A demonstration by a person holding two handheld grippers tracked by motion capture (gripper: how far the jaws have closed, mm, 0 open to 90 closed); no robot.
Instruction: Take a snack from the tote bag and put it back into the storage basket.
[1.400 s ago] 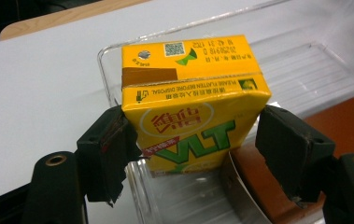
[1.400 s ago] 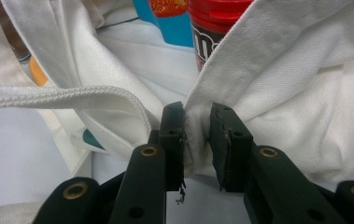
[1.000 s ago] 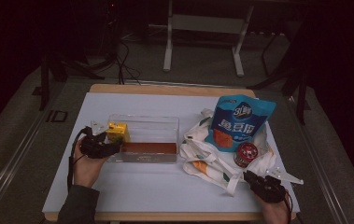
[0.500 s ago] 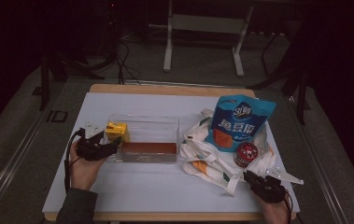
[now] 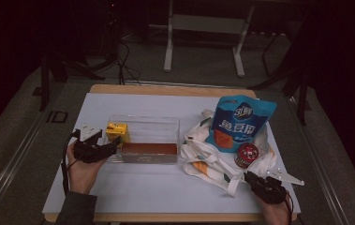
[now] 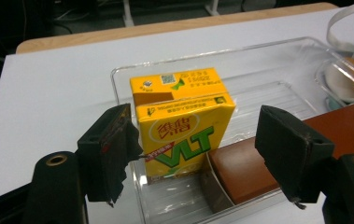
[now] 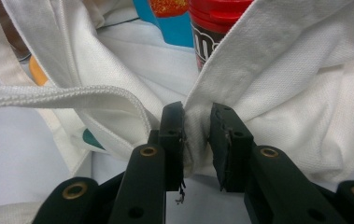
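On the white surface (image 5: 133, 197) the left hand-held gripper (image 6: 198, 154), its jaws just opening, is standing spread around the upright yellow drink carton (image 6: 181, 123) in the clear plastic tray (image 6: 277, 51), while the right hand-held gripper (image 7: 196, 140) is pinching the white cloth bag (image 7: 277, 88).

blue snack bag (image 5: 242, 123) – red-lidded jar (image 5: 246, 154)

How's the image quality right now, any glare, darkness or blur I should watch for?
High view: dim, room behind nearly black, white table evenly lit. Left gripper view: bright and sharp on the yellow carton, faint glare on the clear tray walls. Right gripper view: the white bag cloth sharp at the jaws, the red-lidded jar soft behind.
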